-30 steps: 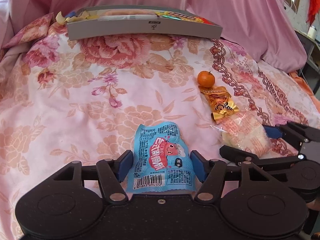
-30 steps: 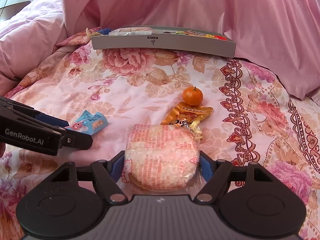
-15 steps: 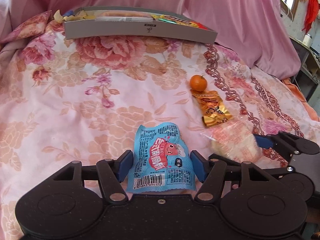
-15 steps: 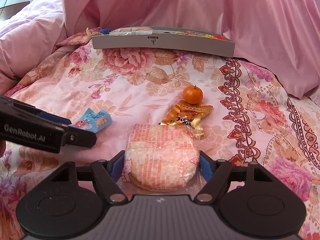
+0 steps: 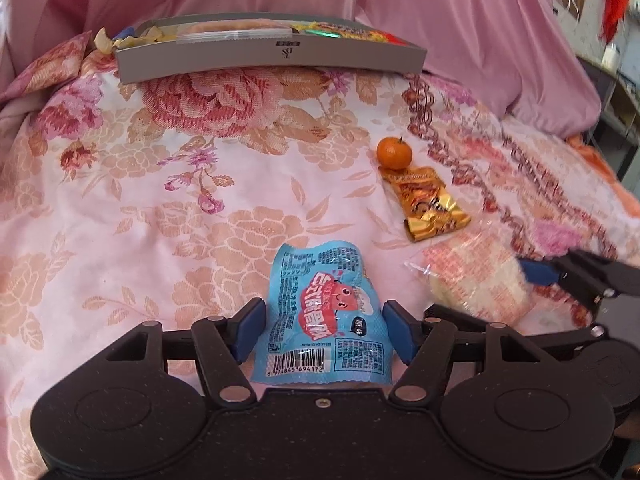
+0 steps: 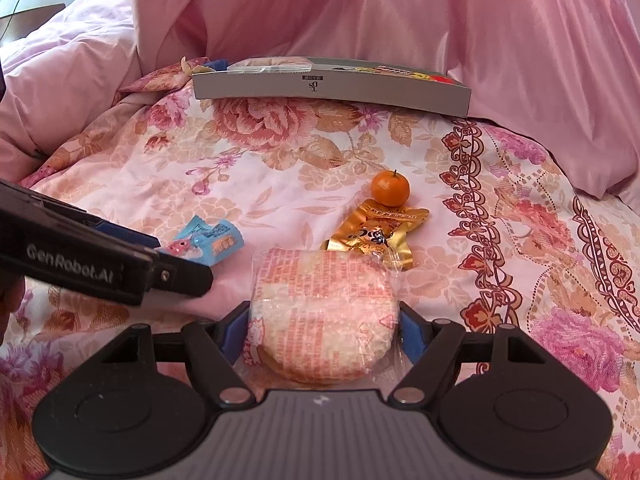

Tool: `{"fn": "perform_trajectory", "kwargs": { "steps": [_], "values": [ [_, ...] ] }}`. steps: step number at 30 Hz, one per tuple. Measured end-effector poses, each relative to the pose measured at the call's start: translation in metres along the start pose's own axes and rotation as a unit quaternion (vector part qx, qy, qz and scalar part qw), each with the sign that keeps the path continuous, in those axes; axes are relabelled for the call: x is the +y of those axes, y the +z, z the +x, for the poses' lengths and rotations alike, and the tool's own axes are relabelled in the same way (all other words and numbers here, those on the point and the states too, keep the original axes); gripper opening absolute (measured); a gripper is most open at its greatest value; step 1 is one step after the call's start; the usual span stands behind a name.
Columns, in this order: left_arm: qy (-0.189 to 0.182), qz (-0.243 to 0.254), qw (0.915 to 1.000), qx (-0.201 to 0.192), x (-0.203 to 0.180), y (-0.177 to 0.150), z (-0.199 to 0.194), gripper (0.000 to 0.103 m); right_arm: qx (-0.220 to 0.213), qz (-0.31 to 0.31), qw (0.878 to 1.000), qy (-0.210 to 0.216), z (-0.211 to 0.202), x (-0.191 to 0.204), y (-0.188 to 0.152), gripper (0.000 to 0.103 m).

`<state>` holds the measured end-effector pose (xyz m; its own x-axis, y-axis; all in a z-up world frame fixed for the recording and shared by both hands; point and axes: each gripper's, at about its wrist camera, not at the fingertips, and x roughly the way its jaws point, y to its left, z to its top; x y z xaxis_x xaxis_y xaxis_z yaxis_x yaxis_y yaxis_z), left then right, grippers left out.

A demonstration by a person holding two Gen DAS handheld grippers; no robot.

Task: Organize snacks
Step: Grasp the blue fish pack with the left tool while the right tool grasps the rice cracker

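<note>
A: Since a second ago, left claw (image 5: 324,330) jaws are opening around the blue packet (image 5: 322,320), pads just clear.
B: Right claw (image 6: 322,334) clenched on rice cracker pack (image 6: 322,314); both lie well short of the grey box (image 6: 332,86), unsorted.

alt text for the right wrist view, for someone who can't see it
The right gripper brackets a clear-wrapped round cake on a floral bedspread. Beyond lie a gold packet and a small orange, then a grey box of snacks. At left, the left gripper straddles a blue packet, jaws opening.
</note>
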<state>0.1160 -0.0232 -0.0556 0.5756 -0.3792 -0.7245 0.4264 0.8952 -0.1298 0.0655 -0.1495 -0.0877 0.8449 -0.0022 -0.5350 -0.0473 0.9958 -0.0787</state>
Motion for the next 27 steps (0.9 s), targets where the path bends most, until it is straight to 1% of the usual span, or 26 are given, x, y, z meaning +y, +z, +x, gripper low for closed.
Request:
{"fn": "perform_trajectory", "kwargs": {
  "steps": [4, 12, 14, 18, 20, 22, 24, 26, 27],
  "values": [
    [-0.001, -0.004, 1.0, 0.004, 0.002, 0.001, 0.001, 0.067, 0.0, 0.0, 1.0, 0.0, 0.0, 0.0, 0.0, 0.077],
    [-0.001, -0.006, 1.0, -0.005, 0.001, -0.001, -0.002, 0.063, -0.005, 0.002, 1.0, 0.0, -0.002, 0.0, -0.001, 0.077],
    [-0.008, -0.011, 0.9999, -0.005, 0.0, 0.0, -0.003, 0.063, -0.005, 0.002, 1.0, 0.0, -0.002, 0.0, -0.001, 0.077],
    [-0.034, -0.045, 0.9983, -0.014, 0.005, 0.0, -0.006, 0.062, -0.005, 0.0, 1.0, 0.0, -0.003, 0.0, -0.001, 0.077],
    [-0.041, -0.065, 0.9969, -0.017, 0.009, 0.001, -0.006, 0.062, -0.006, 0.002, 1.0, 0.001, -0.003, 0.0, -0.001, 0.076],
    [-0.043, -0.074, 0.9961, -0.023, 0.011, 0.001, -0.008, 0.062, -0.006, 0.001, 1.0, 0.001, -0.003, -0.001, -0.001, 0.077],
    [-0.034, -0.068, 0.9964, -0.037, 0.009, 0.001, -0.011, 0.062, -0.006, 0.002, 1.0, 0.001, -0.003, -0.001, -0.001, 0.077],
    [-0.016, -0.04, 0.9972, -0.061, 0.003, 0.001, -0.016, 0.062, -0.006, 0.003, 1.0, 0.0, -0.004, -0.001, -0.002, 0.077],
    [-0.013, -0.031, 0.9969, -0.072, 0.001, 0.002, -0.019, 0.062, -0.006, 0.003, 1.0, 0.0, -0.004, -0.001, -0.002, 0.077]
  ]
}}
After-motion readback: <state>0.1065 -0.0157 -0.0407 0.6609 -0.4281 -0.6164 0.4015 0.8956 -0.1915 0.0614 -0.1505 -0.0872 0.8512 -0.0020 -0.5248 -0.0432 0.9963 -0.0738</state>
